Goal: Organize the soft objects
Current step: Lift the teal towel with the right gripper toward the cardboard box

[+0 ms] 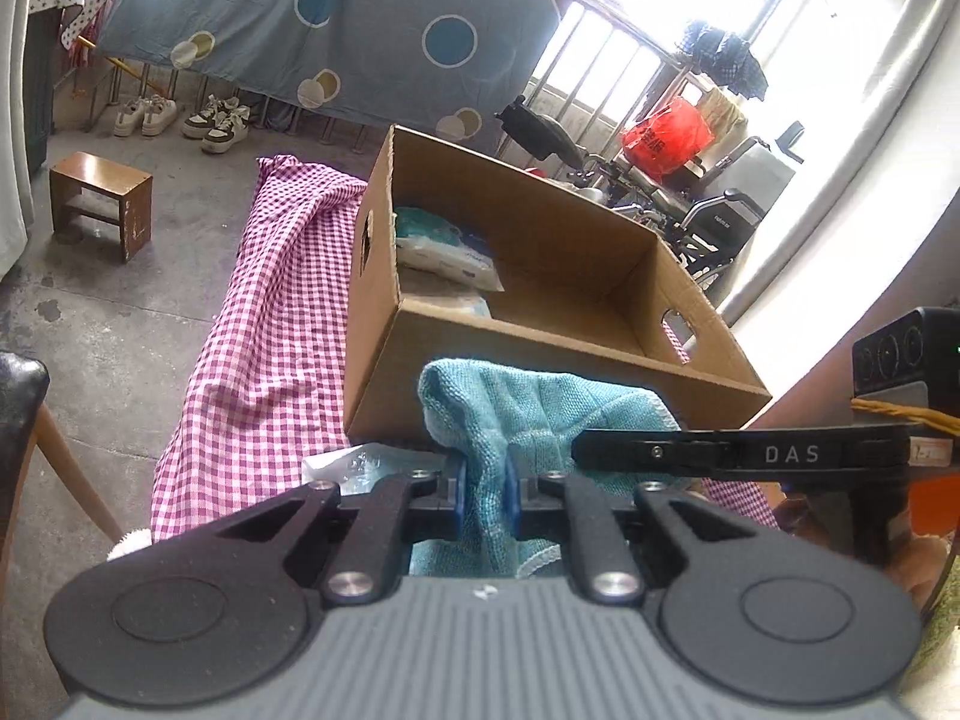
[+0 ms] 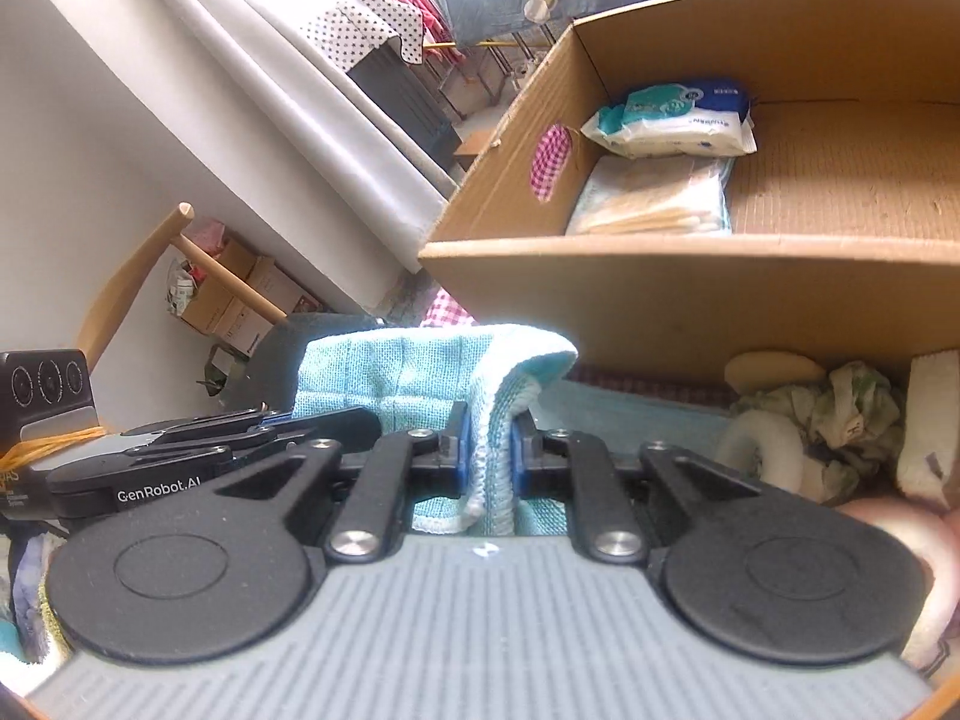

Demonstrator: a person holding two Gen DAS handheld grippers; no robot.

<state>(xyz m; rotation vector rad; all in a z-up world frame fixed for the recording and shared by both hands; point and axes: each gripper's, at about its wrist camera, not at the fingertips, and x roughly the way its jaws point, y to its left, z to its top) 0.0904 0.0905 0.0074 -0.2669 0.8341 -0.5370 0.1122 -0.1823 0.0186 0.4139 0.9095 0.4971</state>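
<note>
Left wrist view: left claw (image 1: 483, 495) clamped on one teal waffle-weave cloth (image 1: 528, 414), soft fabric bunched between two blue pads (image 1: 459, 495) and bulging above them. Just beyond the claw, one open brown corrugated cardboard box (image 1: 540, 348) with oval handle cut-outs, resting on a purple-and-white checked fabric bench cover (image 1: 270, 336). Inside the box, far-left corner: two soft plastic tissue packs (image 1: 444, 246), stacked. Right of the claw, the black right claw (image 1: 738, 456), crossing in sideways against the same cloth.

Right wrist view: right claw (image 2: 489, 459) closed on a folded white-hemmed edge of the teal cloth (image 2: 432, 378). Ahead, the cardboard box (image 2: 660, 294); within it, two packs, one blue-and-white (image 2: 678, 120) atop one pale (image 2: 654, 198). Right of the claw, below the box wall, a crumpled patterned rag (image 2: 840, 414) among pale soft things.
</note>
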